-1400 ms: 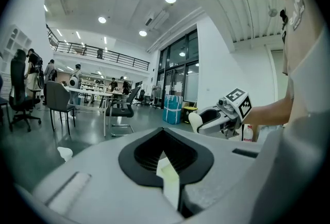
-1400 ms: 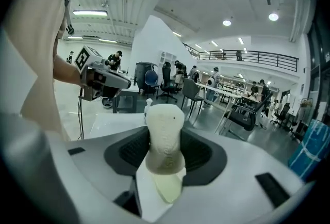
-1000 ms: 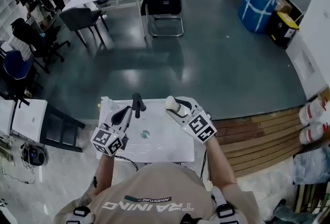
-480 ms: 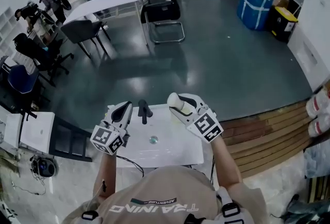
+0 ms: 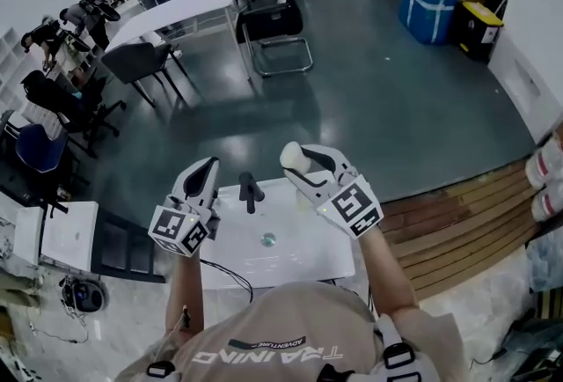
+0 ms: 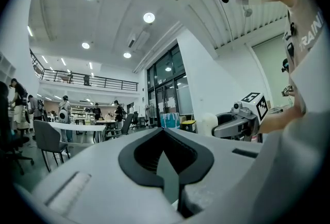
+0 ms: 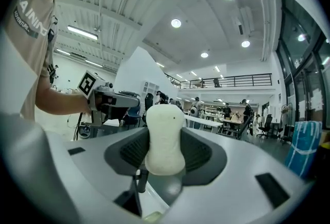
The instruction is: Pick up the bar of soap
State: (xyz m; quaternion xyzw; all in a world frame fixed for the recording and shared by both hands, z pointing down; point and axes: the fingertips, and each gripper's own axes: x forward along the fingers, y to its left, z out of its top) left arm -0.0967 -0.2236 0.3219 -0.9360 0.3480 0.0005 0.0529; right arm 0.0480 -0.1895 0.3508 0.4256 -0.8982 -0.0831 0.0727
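Two grippers hang above a white sink (image 5: pixel 308 259) in the head view; the right gripper (image 5: pixel 303 167) has the bar of soap (image 5: pixel 293 157) at its tips. In the left gripper view, the jaws of the left gripper (image 6: pixel 165 138) are pressed together with nothing between them. In the right gripper view, the jaws clamp the bar of soap upright.

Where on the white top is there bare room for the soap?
Bare: the white top between drain and near edge, and its right part beside the right gripper. Crowded: far edge, by the black faucet and left gripper.
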